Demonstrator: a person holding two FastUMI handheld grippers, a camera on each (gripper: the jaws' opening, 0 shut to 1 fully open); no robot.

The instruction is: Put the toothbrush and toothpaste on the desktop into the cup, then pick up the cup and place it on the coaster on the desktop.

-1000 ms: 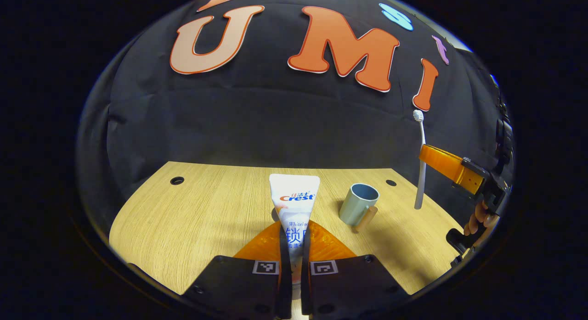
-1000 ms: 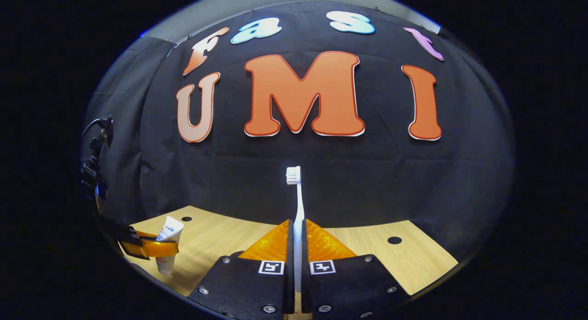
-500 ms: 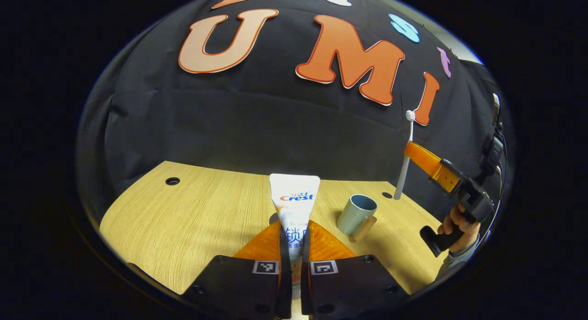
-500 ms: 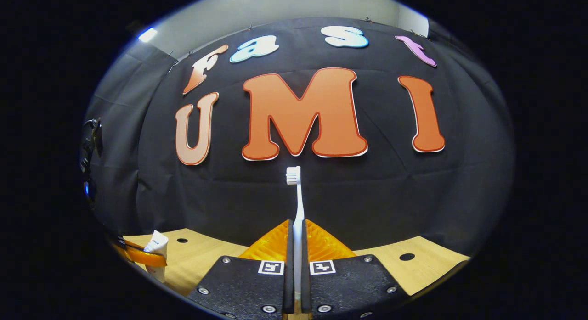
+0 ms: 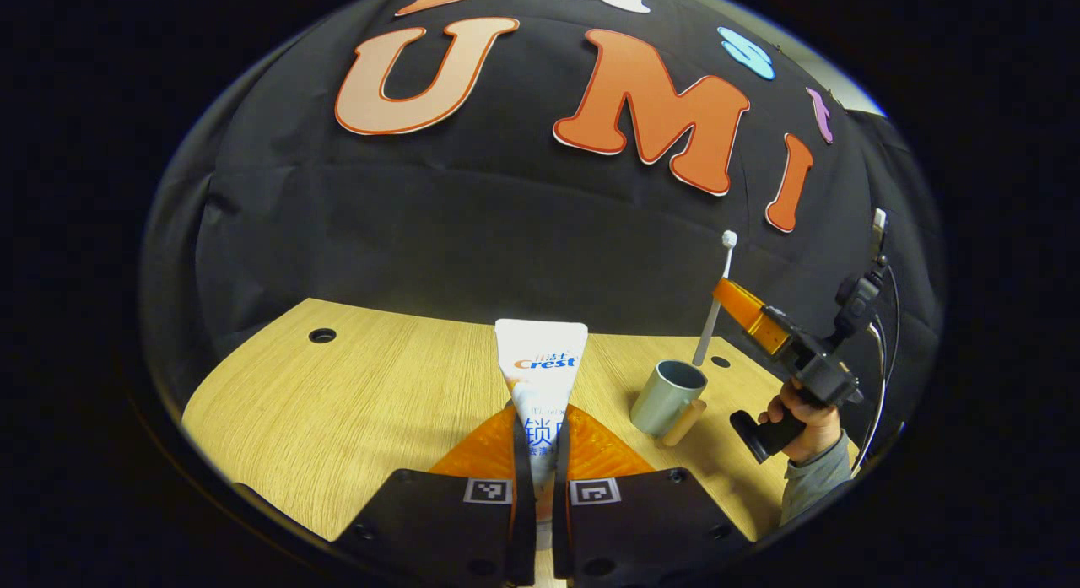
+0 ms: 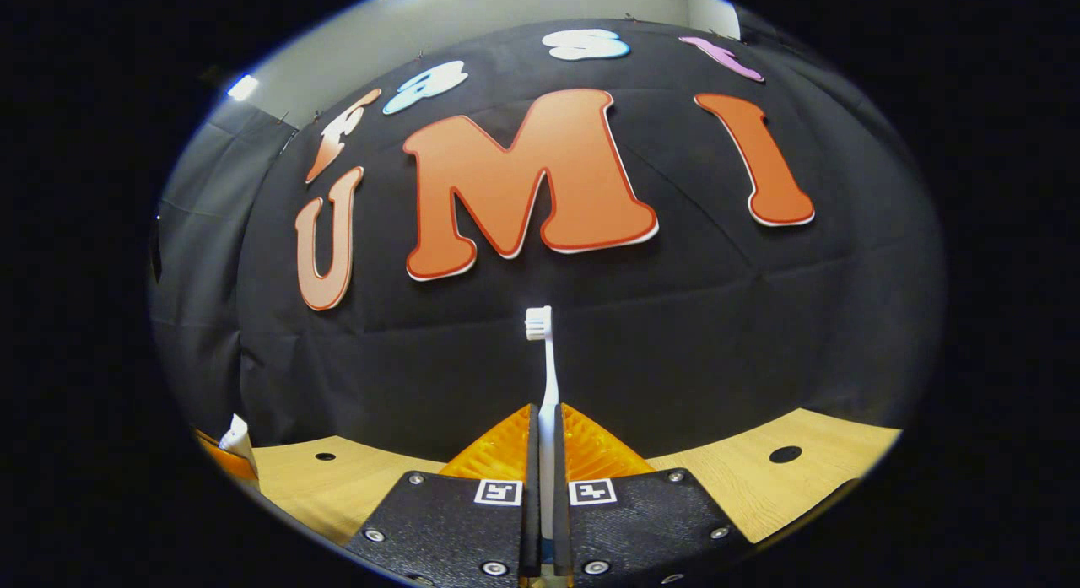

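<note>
My left gripper [image 5: 540,419] is shut on a white toothpaste tube [image 5: 541,362], whose flat end points up and away above the desk. To its right stands a grey-blue cup [image 5: 668,397] with a wooden handle. Just above the cup's rim hangs a white toothbrush [image 5: 713,310], tilted, bristles up, held by the right gripper [image 5: 732,301] in a person's hand [image 5: 806,419]. In the right gripper view my right gripper [image 6: 545,419] is shut on the toothbrush [image 6: 546,360], which stands upright between the fingers. The toothpaste tip [image 6: 237,436] shows at the far left.
The wooden desk [image 5: 371,394] has small round holes near its back corners [image 5: 321,336] [image 5: 720,362]. In the right gripper view the desk [image 6: 810,478] ends close to the black cloth wall, with a hole [image 6: 785,455] at the right.
The right gripper has carried the toothbrush leftward and down in the left gripper view, until its lower end is just over the cup. The left gripper still holds the toothpaste in place.
</note>
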